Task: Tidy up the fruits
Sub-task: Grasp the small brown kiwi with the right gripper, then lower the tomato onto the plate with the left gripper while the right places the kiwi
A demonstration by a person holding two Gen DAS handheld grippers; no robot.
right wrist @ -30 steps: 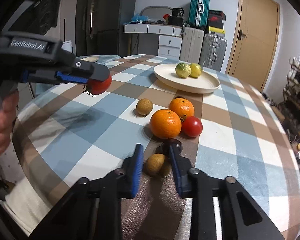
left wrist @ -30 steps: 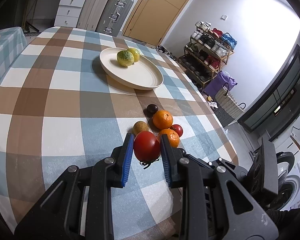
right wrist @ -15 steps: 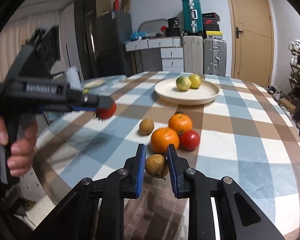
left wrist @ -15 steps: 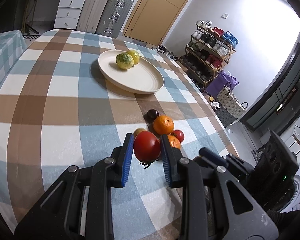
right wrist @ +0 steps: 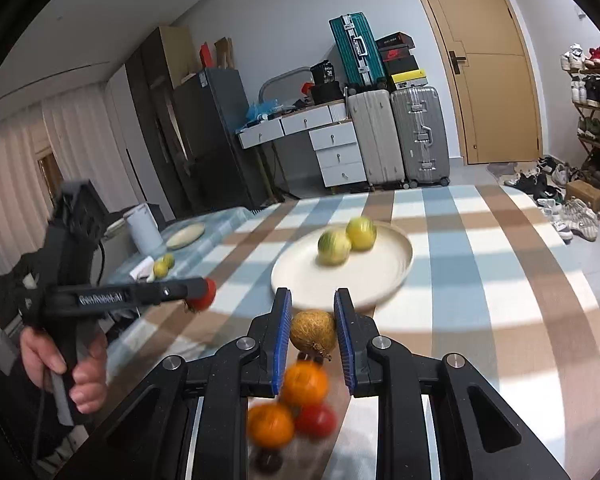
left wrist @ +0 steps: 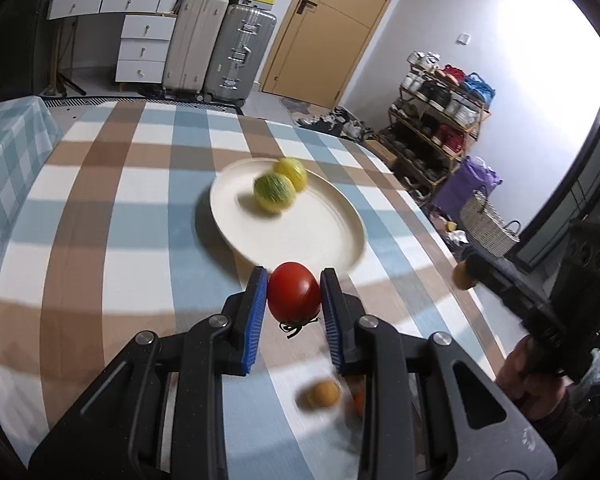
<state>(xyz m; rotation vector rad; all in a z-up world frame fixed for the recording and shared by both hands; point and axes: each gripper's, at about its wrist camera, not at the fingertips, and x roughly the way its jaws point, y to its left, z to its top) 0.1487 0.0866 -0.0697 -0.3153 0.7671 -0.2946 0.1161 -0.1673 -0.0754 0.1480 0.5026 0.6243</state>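
My left gripper (left wrist: 294,294) is shut on a red tomato (left wrist: 293,297) and holds it in the air just short of the cream plate (left wrist: 332,240). The plate holds two yellow-green citrus fruits (left wrist: 274,192). My right gripper (right wrist: 312,326) is shut on a brown round fruit (right wrist: 313,330), lifted above the table near the plate's (right wrist: 388,280) front rim. Below it on the checked cloth lie two oranges (right wrist: 304,382), a small red tomato (right wrist: 316,420) and a dark fruit (right wrist: 266,460). The left gripper with its tomato (right wrist: 202,300) shows at the left of the right wrist view.
The table (left wrist: 100,240) has a blue, brown and white checked cloth. A second table (right wrist: 204,232) at the left carries a small plate, a white cup and fruit. Suitcases, drawers, a door and a shoe rack stand beyond. The table edge falls off at the right.
Both grippers have risen and moved forward toward the plate with their fruit. The right gripper closed on the brown fruit and lifted it off the cloth.
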